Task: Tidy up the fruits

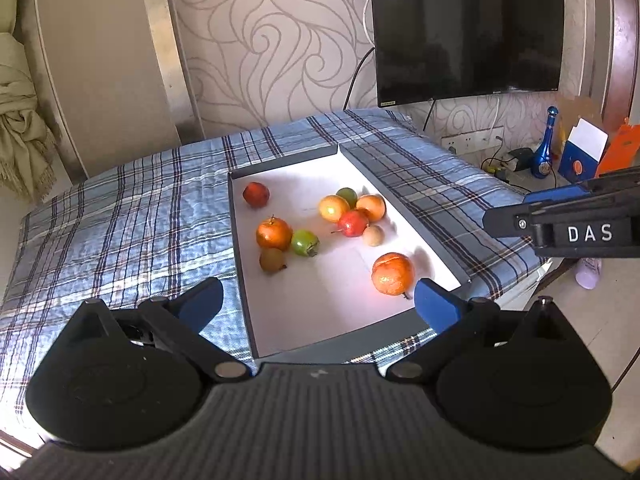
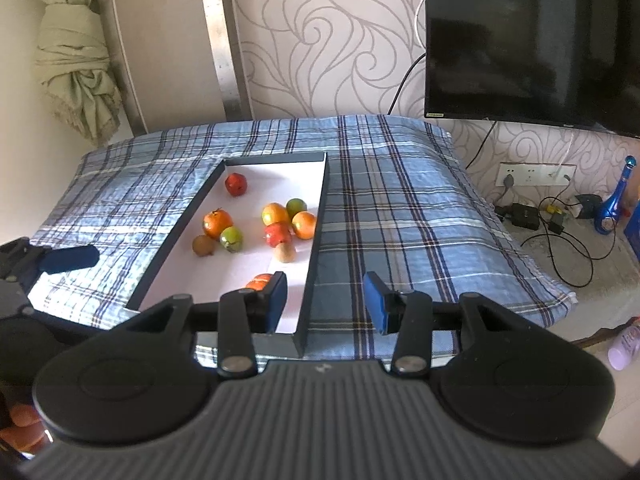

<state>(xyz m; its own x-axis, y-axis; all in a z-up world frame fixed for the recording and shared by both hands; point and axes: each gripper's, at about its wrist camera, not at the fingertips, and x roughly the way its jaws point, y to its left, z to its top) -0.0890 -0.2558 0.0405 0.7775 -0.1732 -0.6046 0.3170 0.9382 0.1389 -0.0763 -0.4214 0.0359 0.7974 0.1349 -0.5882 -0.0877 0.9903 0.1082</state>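
Left wrist view: tabletop (image 1: 120, 216) in plaid cloth, box (image 1: 400, 322) ahead of left claw (image 1: 318, 300), nine fruits inside. Left claw wide open, empty; orange (image 1: 392, 274) just past its right finger. Right claw (image 2: 326, 300) partly open, empty, straddling the box's right wall (image 2: 316, 248), fruits ahead-left.

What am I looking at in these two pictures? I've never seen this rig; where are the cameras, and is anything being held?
A person holds two tools, one per hand, each with a fisheye camera looking along its two blue-padded fingers. One picture is from the left hand-held gripper, the other from the right hand-held gripper. Both hover with jaws apart, holding nothing. Below is a plaid cloth with a shallow white box of fruits: orange, red, green and brown ones. A television hangs behind.
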